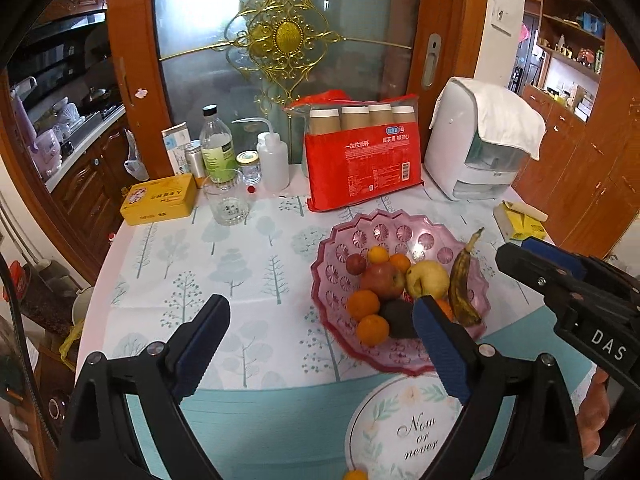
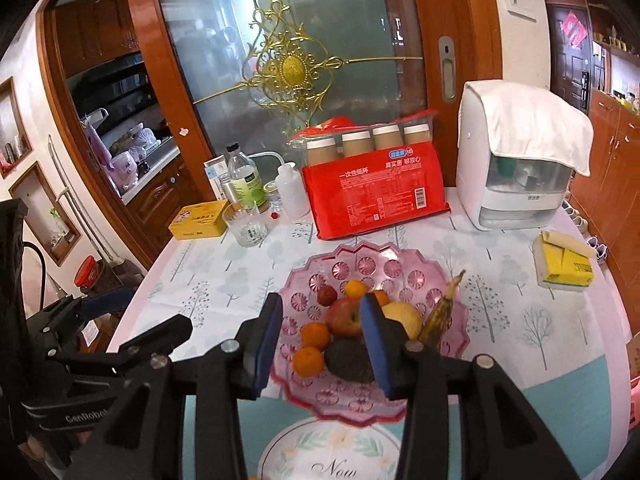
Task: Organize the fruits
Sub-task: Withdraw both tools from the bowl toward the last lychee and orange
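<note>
A pink scalloped fruit bowl (image 1: 360, 220) (image 2: 360, 248) stands on the tree-print tablecloth. It holds a red apple (image 1: 382, 280) (image 2: 344, 316), a yellow pear (image 1: 428, 278), a brown-spotted banana (image 1: 462, 280) (image 2: 440, 312), a dark avocado (image 1: 396, 318) (image 2: 346, 360), a small red fruit and several oranges (image 1: 362, 304). Another orange (image 1: 354, 474) peeks in at the bottom edge of the left wrist view. My left gripper (image 1: 320, 304) hangs wide open above the cloth, left of the bowl. My right gripper (image 2: 320, 300) hovers over the bowl, jaws apart, nothing gripped.
Behind the bowl lean a red pack of paper cups (image 1: 360, 164) and a white appliance under a cloth (image 1: 476, 148). Back left stand a glass (image 1: 226, 200), bottles and a yellow tin (image 1: 160, 200). A yellow tissue pack (image 1: 520, 220) lies right. The table edge curves at left.
</note>
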`<action>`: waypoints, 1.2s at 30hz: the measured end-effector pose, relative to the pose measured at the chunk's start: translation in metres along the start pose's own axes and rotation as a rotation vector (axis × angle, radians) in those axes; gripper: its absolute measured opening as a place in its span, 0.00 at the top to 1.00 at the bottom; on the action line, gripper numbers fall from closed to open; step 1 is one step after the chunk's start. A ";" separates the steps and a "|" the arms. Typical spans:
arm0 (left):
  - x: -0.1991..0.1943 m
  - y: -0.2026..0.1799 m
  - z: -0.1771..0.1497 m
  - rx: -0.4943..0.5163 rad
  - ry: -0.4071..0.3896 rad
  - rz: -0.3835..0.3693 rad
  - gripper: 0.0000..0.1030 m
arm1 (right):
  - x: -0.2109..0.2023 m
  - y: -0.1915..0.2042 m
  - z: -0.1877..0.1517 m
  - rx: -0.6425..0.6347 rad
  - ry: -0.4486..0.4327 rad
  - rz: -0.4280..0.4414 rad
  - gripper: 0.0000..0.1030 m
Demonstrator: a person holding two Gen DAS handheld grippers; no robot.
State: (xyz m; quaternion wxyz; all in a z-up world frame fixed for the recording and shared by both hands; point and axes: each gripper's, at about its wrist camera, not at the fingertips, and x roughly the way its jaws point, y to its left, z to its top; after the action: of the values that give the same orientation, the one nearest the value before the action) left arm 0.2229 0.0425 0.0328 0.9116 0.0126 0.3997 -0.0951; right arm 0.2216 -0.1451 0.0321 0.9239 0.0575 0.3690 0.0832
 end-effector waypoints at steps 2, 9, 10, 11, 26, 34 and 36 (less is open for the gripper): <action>-0.008 0.004 -0.008 -0.002 0.002 -0.005 0.10 | -0.008 0.005 -0.008 0.000 -0.002 0.000 0.60; -0.020 0.014 -0.047 0.009 0.020 0.007 0.10 | -0.018 0.021 -0.051 0.008 0.031 -0.011 0.60; -0.021 0.016 -0.053 0.009 0.027 0.005 0.10 | -0.018 0.021 -0.056 0.010 0.038 -0.012 0.60; -0.020 0.018 -0.060 0.007 0.035 0.005 0.10 | -0.017 0.022 -0.064 0.014 0.049 -0.012 0.60; 0.027 0.011 -0.188 0.047 0.269 -0.037 0.10 | 0.006 0.013 -0.185 0.156 0.238 -0.084 0.60; 0.042 -0.003 -0.230 0.106 0.326 -0.058 0.10 | 0.013 0.008 -0.226 0.207 0.290 -0.099 0.60; 0.045 -0.006 -0.238 0.113 0.338 -0.066 0.15 | 0.012 0.007 -0.230 0.215 0.290 -0.099 0.60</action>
State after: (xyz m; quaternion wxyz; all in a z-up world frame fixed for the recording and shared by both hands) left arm 0.0784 0.0526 -0.1619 0.8258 0.0666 0.5413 -0.1438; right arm 0.0703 -0.1256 -0.1408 0.8526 0.1250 0.5074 0.0054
